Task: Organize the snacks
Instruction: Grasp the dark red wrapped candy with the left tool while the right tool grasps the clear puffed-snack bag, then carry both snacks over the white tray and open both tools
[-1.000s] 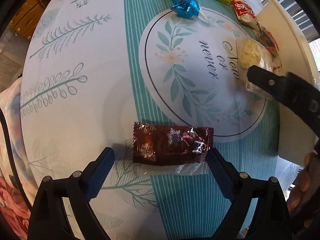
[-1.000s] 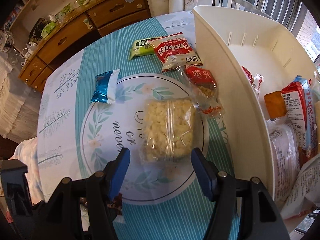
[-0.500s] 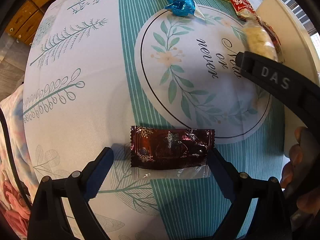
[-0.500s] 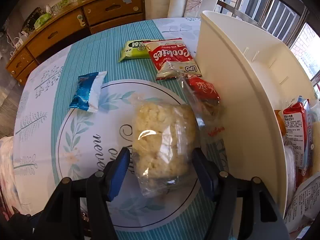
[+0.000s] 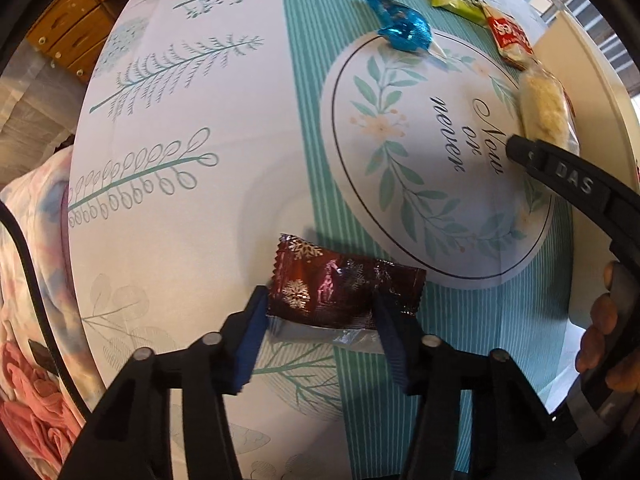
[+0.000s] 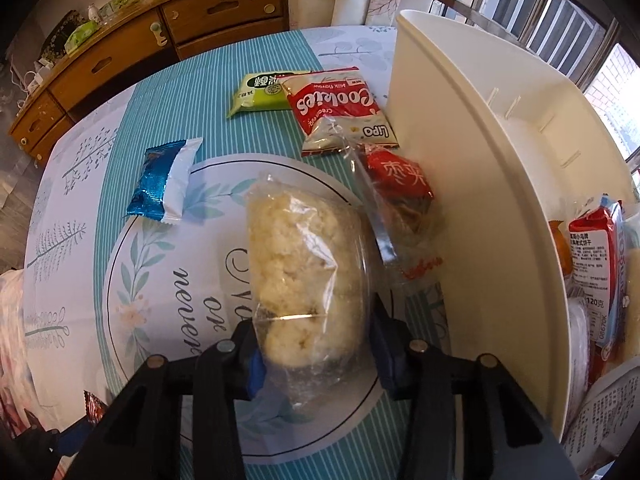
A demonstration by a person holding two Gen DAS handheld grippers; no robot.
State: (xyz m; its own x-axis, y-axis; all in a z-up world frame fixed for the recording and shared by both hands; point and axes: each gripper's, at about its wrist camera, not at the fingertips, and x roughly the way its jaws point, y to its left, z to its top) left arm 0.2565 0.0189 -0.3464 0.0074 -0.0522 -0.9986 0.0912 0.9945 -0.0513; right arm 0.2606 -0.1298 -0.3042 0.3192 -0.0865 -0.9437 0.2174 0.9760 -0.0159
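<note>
Item 1: dark red snack packet (image 5: 344, 292), lying on the tablecloth (image 5: 168, 208), long axis set across the fingers of the left gripper (image 5: 320, 320). Its jaws have just been closing and are now pressed on the packet's 2 ends; the gripper is pointed straight down.

Item 2: clear bag of pale puffed snack (image 6: 304, 264), clamped by the right gripper (image 6: 316, 344), whose jaws have likewise just closed; pitched steeply down. The white bin (image 6: 472, 208) is seen immediately right of it, nearer this hand.
</note>
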